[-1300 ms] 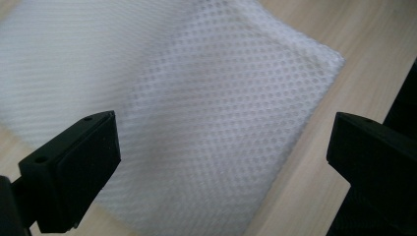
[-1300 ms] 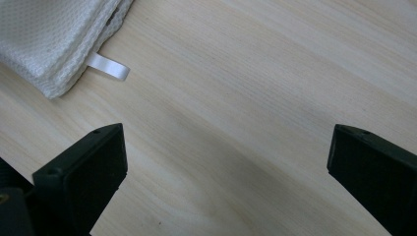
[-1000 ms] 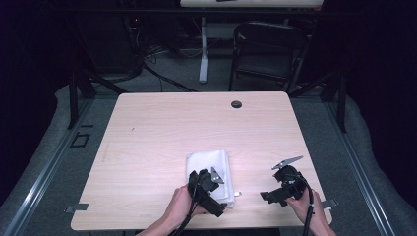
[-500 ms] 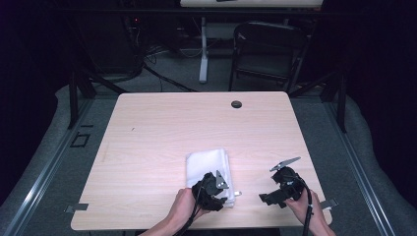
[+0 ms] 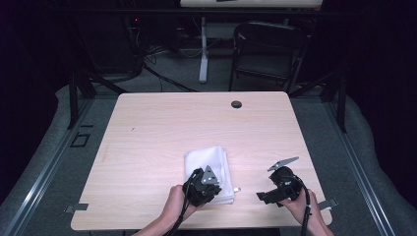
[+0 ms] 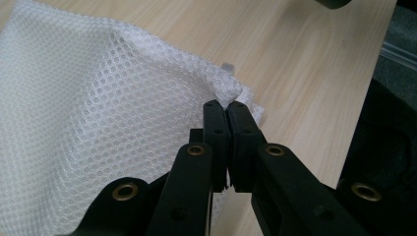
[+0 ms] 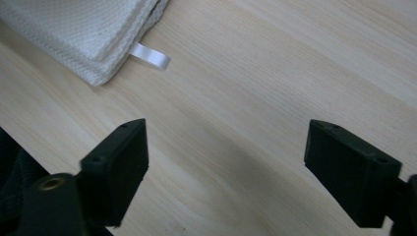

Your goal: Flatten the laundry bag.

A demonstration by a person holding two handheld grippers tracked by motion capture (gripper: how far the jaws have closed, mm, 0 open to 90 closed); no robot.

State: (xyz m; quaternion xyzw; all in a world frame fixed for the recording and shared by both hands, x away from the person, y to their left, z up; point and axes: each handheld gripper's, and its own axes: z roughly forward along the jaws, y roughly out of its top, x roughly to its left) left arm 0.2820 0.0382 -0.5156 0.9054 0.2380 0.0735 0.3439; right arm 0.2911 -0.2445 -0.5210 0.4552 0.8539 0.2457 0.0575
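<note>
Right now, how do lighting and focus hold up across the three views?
High view: table evenly lit, surroundings nearly black, picture soft. Left gripper view: mesh cloth sharp near the left tongs, far table blurred. Right gripper view: right tongs blurred and dark, wood grain soft, the cloth's white loop slightly glary.

Dark room, grey floor (image 5: 383, 162), folding chair (image 5: 268, 51) behind wooden table (image 5: 162, 123)
</note>
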